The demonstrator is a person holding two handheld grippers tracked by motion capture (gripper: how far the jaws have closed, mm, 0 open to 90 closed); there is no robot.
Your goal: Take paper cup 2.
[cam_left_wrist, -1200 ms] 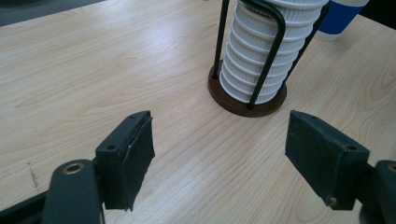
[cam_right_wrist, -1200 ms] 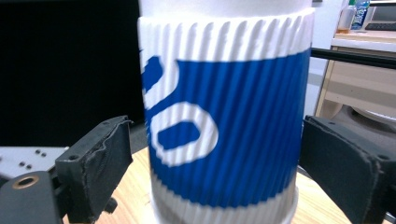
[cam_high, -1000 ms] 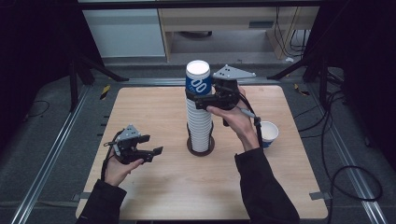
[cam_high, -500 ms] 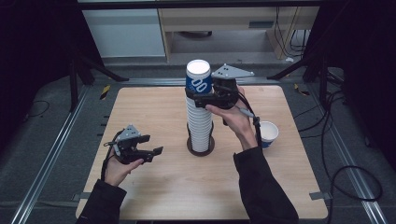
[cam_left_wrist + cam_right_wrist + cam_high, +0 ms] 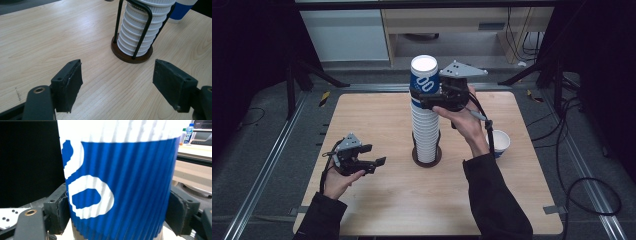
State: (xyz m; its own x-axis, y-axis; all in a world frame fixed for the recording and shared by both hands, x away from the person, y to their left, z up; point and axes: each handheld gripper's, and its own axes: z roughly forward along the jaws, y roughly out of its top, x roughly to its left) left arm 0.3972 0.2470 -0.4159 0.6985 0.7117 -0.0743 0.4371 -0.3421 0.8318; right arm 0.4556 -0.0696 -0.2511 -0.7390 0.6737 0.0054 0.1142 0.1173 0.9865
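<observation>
Since a second ago the right gripper has barely shifted at the head of the stack, but its jaws have just been closing, and they now press on either flank of the topmost blue-and-white ribbed paper cup, as the right gripper view makes plain with the cup wall wedged between both black pads. That cup sits inverted on the tall column of white ribbed paper cups, which stands upright inside a black wire holder on a round dark-brown base near the middle of the pale wooden table. The relation that matters is vertical: the column's long axis runs straight up, the right gripper comes in level from the side, so freeing the cup looks like a matter of lifting it along that axis. The left gripper hovers low over the table, well apart from the stack, its jaws spread wide with nothing between them. A second blue-and-white cup stands upright near the right edge, partly hidden behind the person's right forearm. How tightly the gripped cup nests on the next is hard to tell.
</observation>
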